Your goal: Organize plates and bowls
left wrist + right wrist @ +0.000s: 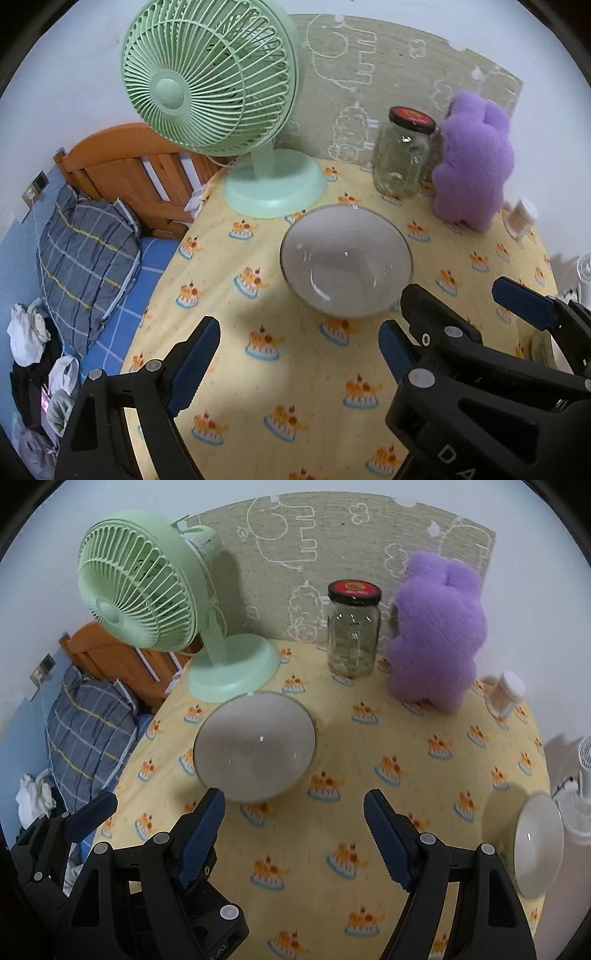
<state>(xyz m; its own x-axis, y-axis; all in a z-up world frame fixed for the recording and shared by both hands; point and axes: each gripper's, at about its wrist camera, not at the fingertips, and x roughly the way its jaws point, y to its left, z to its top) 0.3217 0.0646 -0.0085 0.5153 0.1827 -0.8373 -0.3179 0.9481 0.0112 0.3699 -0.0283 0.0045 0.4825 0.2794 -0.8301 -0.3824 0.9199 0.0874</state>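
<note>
Hand-held grippers, left and right, angled downward, jaws wide, empty, near grey bowl.

Table: bore all items.
Fan: stood back left.
Jar: stood right of the fan, just beside the plush toy.
Large bowl: sat before the fan.
Small bowl: sat at the right edge.
Bed: lay left of the table.
</note>
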